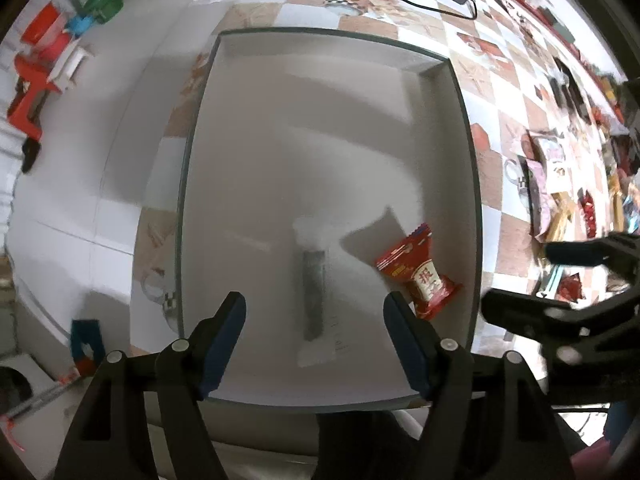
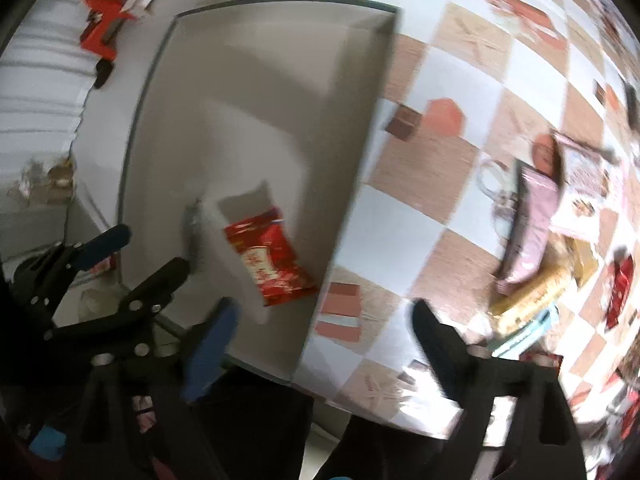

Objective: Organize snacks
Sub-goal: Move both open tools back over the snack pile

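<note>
1. Left gripper: jaws spread, nothing between the pads; it hangs over the near end of the tray, pointing straight down
2. Right gripper: jaws spread wide and empty, straddling the tray's right wall; probably free for another pick
3. White packet: lies flat on the tray floor directly under the left gripper; long axis runs near to far; blurred, so its print cannot be read
4. Red packet: flat in the tray's near right corner, just beside the white packet; long axis slants, crimped end pointing far
5. Tray: grey, shallow, presumably the collecting place
6. Loose snacks: unsorted, well right of the tray on the checked tablecloth
</note>
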A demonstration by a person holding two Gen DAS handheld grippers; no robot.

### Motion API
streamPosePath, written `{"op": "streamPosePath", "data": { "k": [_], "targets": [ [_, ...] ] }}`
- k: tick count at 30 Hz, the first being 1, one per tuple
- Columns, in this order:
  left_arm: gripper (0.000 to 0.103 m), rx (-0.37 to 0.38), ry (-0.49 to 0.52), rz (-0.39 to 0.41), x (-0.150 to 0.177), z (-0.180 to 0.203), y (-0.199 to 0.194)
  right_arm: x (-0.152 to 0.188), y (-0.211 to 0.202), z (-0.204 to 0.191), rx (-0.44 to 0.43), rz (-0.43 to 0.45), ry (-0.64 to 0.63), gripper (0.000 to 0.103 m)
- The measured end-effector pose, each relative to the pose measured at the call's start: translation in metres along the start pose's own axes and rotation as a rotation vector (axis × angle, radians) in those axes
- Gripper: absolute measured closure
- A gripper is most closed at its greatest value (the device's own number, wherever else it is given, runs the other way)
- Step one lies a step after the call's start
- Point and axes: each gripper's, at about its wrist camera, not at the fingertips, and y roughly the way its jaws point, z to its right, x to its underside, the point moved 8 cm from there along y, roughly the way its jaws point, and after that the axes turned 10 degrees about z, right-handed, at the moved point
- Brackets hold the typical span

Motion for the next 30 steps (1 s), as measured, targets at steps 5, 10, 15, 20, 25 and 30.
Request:
{"op": "streamPosePath", "data": {
  "k": [5,10,15,20,25,30],
  "targets": [
    [0.028,0.017,0.045,-0.001,-0.008,0.019,0.001,-0.001,-0.009,0.028,-0.01,0.019,0.097,0.0],
    [0.028,0.029,0.114,-0.002,-0.015,0.04,0.002,0.007,-0.013,0.051,-0.015,0.028,0.165,0.0],
    [0.028,0.045,0.182,-0.012,-0.019,0.064,0.005,0.02,-0.016,0.078,-0.019,0.031,0.25,0.0],
    [0.028,0.056,0.249,-0.023,-0.021,0.091,0.009,0.035,-0.021,0.114,-0.022,0.032,0.337,0.0],
    [0.028,0.076,0.311,-0.026,-0.025,0.117,0.008,0.053,-0.029,0.15,-0.018,0.038,0.43,0.0],
    [0.027,0.091,0.375,-0.03,-0.032,0.15,0.011,0.077,-0.034,0.184,-0.006,0.038,0.534,0.0]
  ]
}}
